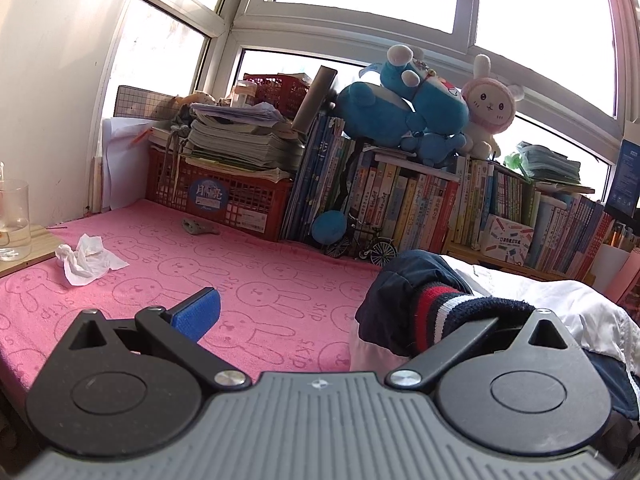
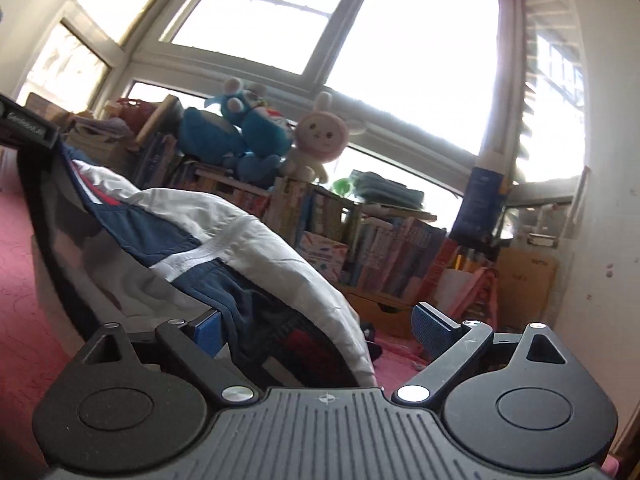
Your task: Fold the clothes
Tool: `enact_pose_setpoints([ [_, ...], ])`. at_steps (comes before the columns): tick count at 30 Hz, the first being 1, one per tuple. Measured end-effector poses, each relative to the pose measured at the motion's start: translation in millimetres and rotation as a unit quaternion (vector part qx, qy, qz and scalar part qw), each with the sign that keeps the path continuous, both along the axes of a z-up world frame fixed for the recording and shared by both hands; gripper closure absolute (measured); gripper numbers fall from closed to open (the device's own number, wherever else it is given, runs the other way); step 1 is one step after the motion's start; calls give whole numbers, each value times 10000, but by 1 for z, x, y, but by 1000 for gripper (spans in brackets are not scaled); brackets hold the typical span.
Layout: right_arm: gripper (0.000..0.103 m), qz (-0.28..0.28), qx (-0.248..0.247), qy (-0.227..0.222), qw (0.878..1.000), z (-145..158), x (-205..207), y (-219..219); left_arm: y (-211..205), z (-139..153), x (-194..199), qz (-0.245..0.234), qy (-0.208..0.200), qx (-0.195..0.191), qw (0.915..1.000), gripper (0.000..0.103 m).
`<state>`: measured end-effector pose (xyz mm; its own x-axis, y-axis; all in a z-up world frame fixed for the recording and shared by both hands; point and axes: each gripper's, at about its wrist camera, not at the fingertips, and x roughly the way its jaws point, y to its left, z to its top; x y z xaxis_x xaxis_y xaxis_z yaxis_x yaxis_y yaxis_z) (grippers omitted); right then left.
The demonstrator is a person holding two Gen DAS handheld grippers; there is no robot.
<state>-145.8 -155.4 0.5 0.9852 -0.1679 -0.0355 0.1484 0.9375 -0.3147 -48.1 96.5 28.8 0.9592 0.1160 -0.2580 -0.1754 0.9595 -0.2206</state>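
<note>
Nearest, the left gripper has its fingers spread wide, one blue pad bare over the pink rabbit-print towel, the other finger hidden under the jacket's striped navy cuff. The right gripper is also spread; the navy and white jacket is heaped between its fingers, lying against the left pad, clear of the right one. Farther left on the worktop lie a crumpled tissue and a glass. Beyond, books carry blue and pink plush toys under the window
</note>
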Motion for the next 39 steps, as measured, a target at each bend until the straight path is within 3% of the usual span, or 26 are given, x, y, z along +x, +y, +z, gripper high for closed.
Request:
enact_pose_setpoints([
  [2, 8, -352, -63, 143, 9993, -4, 3, -10, -5, -1, -2, 4, -50, 95, 9999, 0],
  [6, 9, -1011, -798, 499, 9904, -35, 8, -12, -7, 4, -4, 89, -186, 144, 9997, 0],
  [9, 16, -1212, -633, 540, 9891, -40, 0, -17, -4, 7, -3, 107, -207, 167, 9996, 0],
  [13, 12, -1446, 95, -507, 9882, 0, -26, -33, -2, 2, -1, 140, -104, 84, 9998, 0],
  [15, 10, -1361, 360, -778, 9870, 15, -32, -38, -2, -1, 0, 122, -55, -36, 9999, 0],
  [17, 10, -1125, 276, -634, 9912, 14, -30, -34, -2, -2, 0, 101, -21, -67, 9999, 0],
  [23, 10, -217, -783, 363, 9960, -37, -25, 15, -5, -3, -2, 18, 40, 25, 10000, 0],
  [28, 9, 304, -1548, 304, 9870, -60, -19, 58, -5, -1, -6, 47, 7, 15, 10000, 0],
  [33, 11, -259, -1550, 489, 9864, -63, 11, 54, 5, 3, -15, 503, -124, 282, 9983, 0],
  [35, 27, -488, -1150, 997, 9871, -57, 20, 31, 12, -1, -16, 661, -27, 403, 9970, 0],
  [36, 48, -584, -868, 1371, 9850, -55, 25, 16, 16, -5, -14, 665, 102, 445, 9967, 0],
  [38, 63, -305, 268, 2210, 9744, -45, 36, -19, 18, -17, -5, 493, 387, 522, 9967, 0],
  [39, 79, -110, 922, 2570, 9619, -38, 44, -38, 16, -22, 5, 421, 473, 625, 9960, 0],
])
